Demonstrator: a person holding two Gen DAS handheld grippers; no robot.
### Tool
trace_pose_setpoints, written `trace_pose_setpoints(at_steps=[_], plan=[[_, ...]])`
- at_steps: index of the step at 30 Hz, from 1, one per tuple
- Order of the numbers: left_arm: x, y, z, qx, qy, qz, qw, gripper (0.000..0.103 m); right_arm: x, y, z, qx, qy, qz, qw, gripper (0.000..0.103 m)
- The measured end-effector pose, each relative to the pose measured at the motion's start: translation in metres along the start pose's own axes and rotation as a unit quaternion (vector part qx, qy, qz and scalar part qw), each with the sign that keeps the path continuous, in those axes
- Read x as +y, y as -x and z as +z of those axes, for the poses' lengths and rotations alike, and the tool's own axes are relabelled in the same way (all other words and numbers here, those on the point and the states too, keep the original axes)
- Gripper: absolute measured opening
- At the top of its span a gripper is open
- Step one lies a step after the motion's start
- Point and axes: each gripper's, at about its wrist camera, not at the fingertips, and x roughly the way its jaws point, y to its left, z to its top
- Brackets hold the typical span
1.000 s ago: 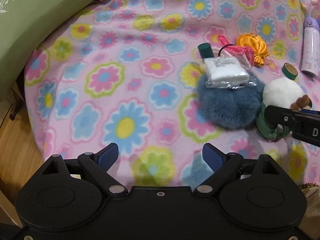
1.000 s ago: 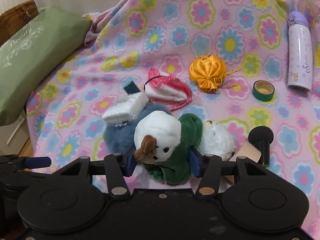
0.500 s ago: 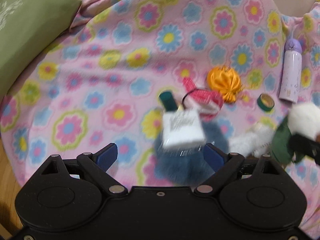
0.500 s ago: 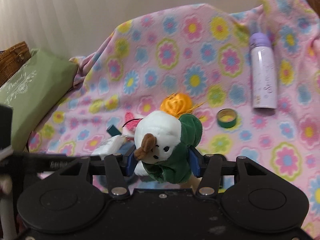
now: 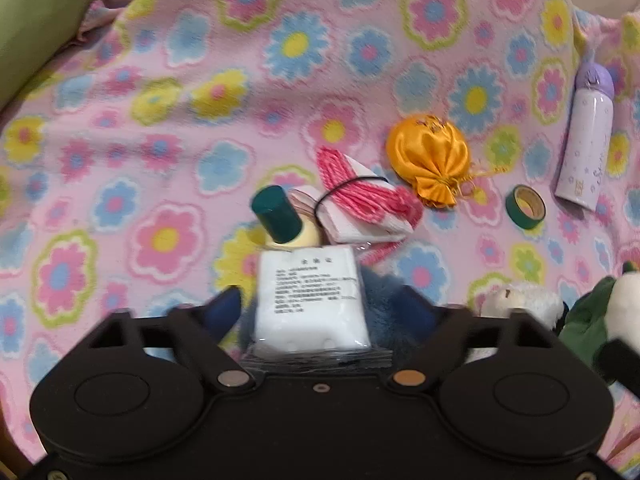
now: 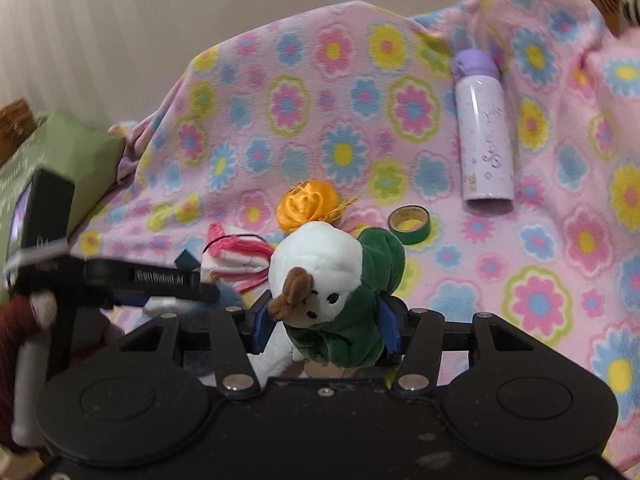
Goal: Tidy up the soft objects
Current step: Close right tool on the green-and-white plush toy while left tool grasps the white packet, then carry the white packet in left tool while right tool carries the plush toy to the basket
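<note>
Left gripper (image 6: 176, 280) arm: white brand lettering, blurred. White packet (image 5: 310, 296) beside it: small black print, illegible.

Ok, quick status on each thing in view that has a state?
Left gripper: jaws just closing around the white packet and blue pompom.
Right gripper: shut on the snowman plush, lifted.
Purple bottle: lying down, capped.
Orange pouch: tied shut.
Tape roll: lying flat.

A floral blanket (image 5: 168, 80) carries an orange pouch (image 5: 430, 156), tape roll (image 5: 525, 207) and lilac bottle (image 5: 586, 136).
</note>
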Motion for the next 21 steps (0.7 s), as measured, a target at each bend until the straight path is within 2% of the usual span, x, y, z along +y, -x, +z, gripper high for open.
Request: trace_pose_setpoints(at_steps=[2, 5, 13, 17, 21], plan=[[-0.001, -0.003, 0.0, 0.005, 0.002, -0.01, 0.9999, 0.059, -0.006, 0.003, 0.003, -0.005, -0.012, 0.004, 1.0, 0.052], [-0.001, 0.001, 0.0, -0.01, 0.001, -0.007, 0.9999, 0.051, -0.012, 0.008, 0.006, -0.015, -0.021, 0.005, 1.0, 0.052], [0.001, 0.013, 0.004, -0.027, 0.003, -0.016, 0.9995, 0.05, -0.04, 0.007, 0.023, -0.02, -0.106, 0.038, 0.993, 0.055], [0.001, 0.017, 0.0, -0.035, -0.005, -0.013, 0.9993, 0.05, -0.053, 0.006, 0.025, -0.024, -0.12, 0.016, 0.992, 0.055], [0.001, 0.02, -0.005, -0.036, -0.004, -0.018, 0.9992, 0.05, -0.064, 0.01, 0.024, -0.03, -0.127, -0.007, 0.991, 0.05]])
